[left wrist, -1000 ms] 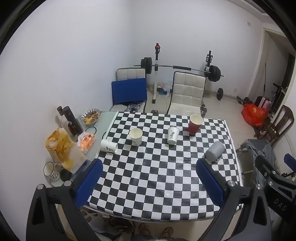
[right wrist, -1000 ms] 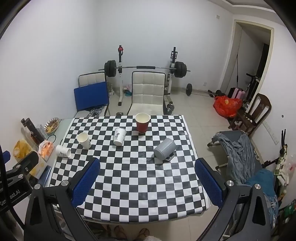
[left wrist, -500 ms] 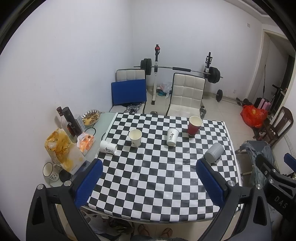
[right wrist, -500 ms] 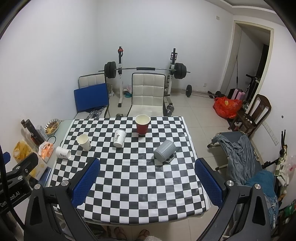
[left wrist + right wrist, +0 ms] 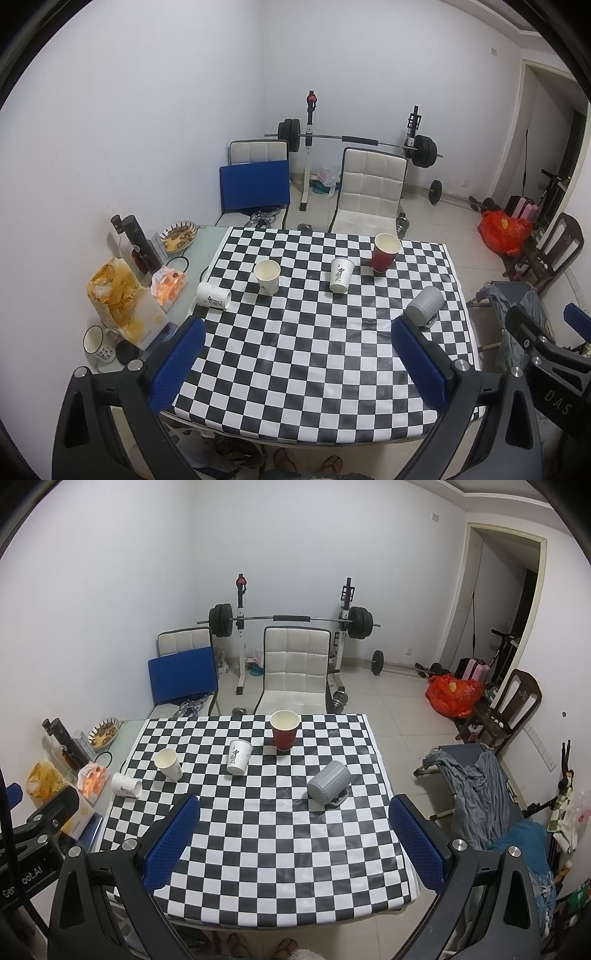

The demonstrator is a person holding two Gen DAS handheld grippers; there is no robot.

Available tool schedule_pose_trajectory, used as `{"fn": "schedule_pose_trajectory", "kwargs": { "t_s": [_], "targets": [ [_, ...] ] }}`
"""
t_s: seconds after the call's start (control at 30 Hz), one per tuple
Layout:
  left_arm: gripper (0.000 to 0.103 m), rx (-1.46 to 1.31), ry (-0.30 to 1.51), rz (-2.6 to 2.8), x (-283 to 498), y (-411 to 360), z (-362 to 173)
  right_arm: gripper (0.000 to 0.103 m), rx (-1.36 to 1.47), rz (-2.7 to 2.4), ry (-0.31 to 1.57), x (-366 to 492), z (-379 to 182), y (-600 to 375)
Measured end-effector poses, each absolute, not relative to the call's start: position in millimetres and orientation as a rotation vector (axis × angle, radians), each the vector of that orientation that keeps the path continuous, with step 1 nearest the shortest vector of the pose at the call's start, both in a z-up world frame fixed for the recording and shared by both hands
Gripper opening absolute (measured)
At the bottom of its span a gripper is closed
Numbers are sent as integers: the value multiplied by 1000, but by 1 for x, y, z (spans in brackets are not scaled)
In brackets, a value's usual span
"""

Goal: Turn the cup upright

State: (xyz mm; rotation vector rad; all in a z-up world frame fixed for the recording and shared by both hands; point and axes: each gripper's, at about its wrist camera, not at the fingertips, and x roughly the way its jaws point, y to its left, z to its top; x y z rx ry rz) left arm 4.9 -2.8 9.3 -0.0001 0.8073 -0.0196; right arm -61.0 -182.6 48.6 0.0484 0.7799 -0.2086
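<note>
A grey ribbed mug (image 5: pixel 424 305) (image 5: pixel 328 783) lies on its side at the right of the checkered table (image 5: pixel 303 354) (image 5: pixel 280 834). A white paper cup (image 5: pixel 213 295) (image 5: pixel 126 786) lies on its side at the left edge. Two white paper cups (image 5: pixel 267 277) (image 5: pixel 341 274) and a red cup (image 5: pixel 385 252) (image 5: pixel 284 730) stand upright behind. My left gripper (image 5: pixel 299 363) and right gripper (image 5: pixel 293 843) are both open and empty, held high above the table's near edge, far from all cups.
Snack bags (image 5: pixel 122 299), dark bottles (image 5: pixel 138 243), a bowl (image 5: pixel 179 235) and a mug (image 5: pixel 96 343) crowd the side table at left. Chairs (image 5: pixel 295 672) and a barbell rack (image 5: pixel 291 620) stand behind the table. A cot with clothes (image 5: pixel 487 786) is at right.
Both grippers have risen and drawn back slightly, so the table looks a little smaller. Both stay open. No cup has moved.
</note>
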Motion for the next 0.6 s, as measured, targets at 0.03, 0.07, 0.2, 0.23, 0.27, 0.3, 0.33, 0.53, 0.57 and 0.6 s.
{"fn": "schedule_pose_trajectory", "kwargs": {
  "t_s": [0.03, 0.07, 0.2, 0.23, 0.27, 0.3, 0.33, 0.53, 0.57, 0.6],
  "targets": [
    [103, 0, 807, -19, 5, -3, 9, 103, 48, -210, 780, -60, 48, -182],
    [103, 1, 806, -19, 5, -3, 9, 103, 48, -210, 781, -60, 48, -182],
    [103, 2, 803, -20, 7, -7, 12, 103, 49, -208, 777, -59, 51, -180],
    [103, 3, 803, -22, 8, -8, 14, 103, 50, -208, 777, -59, 51, -180],
    [103, 2, 802, -22, 7, -8, 14, 103, 51, -208, 777, -59, 51, -180],
    [103, 3, 802, -20, 8, -8, 14, 103, 51, -207, 776, -59, 52, -180],
    [103, 2, 803, -21, 8, -8, 14, 103, 50, -207, 775, -59, 52, -180],
    [103, 3, 799, -18, 8, -10, 15, 103, 51, -207, 775, -59, 53, -180],
    [103, 2, 801, -20, 8, -9, 15, 103, 50, -206, 776, -59, 53, -180],
    [103, 3, 800, -23, 8, -11, 17, 103, 52, -206, 775, -60, 53, -180]
  ]
}}
